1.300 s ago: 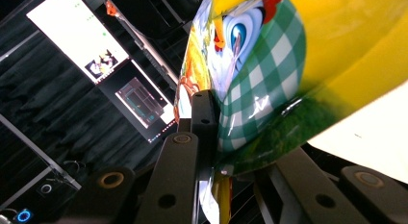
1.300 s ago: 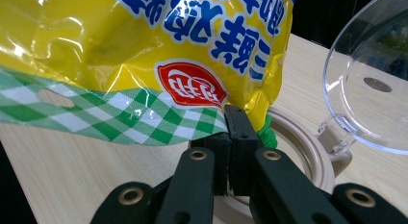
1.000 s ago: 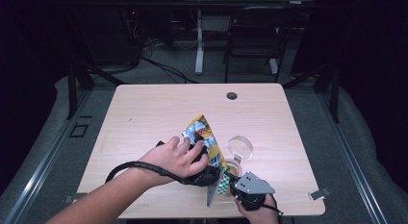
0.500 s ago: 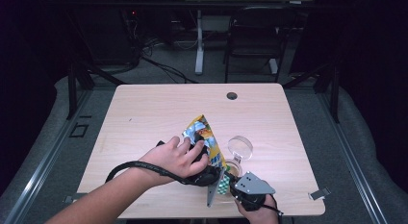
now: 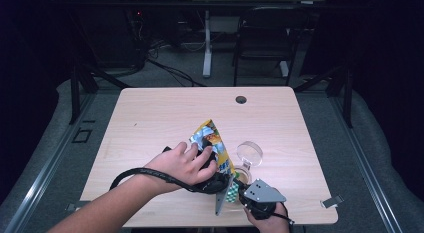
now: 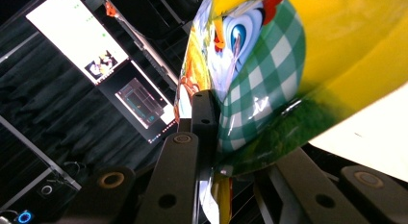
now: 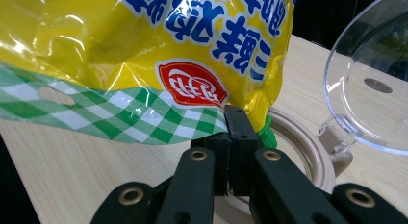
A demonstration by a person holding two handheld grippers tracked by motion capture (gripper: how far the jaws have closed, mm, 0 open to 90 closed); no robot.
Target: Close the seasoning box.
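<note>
Both sets of jaws are clamped on the snack bag [image 5: 212, 143]: the right gripper [image 7: 230, 132] pinches its green-checked bottom edge, and the left gripper [image 6: 207, 137] bites the bag's side. The bag stands tilted near the table's [image 5: 150, 118] front edge, right of middle. Just beside it sits a round container [image 7: 308, 152] with its clear lid [image 7: 370, 84] flipped open.

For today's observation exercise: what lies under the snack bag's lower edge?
Under the snack bag sits a beige round container with its clear lid flipped open, on the table. The bag and right gripper cover its inside.
</note>
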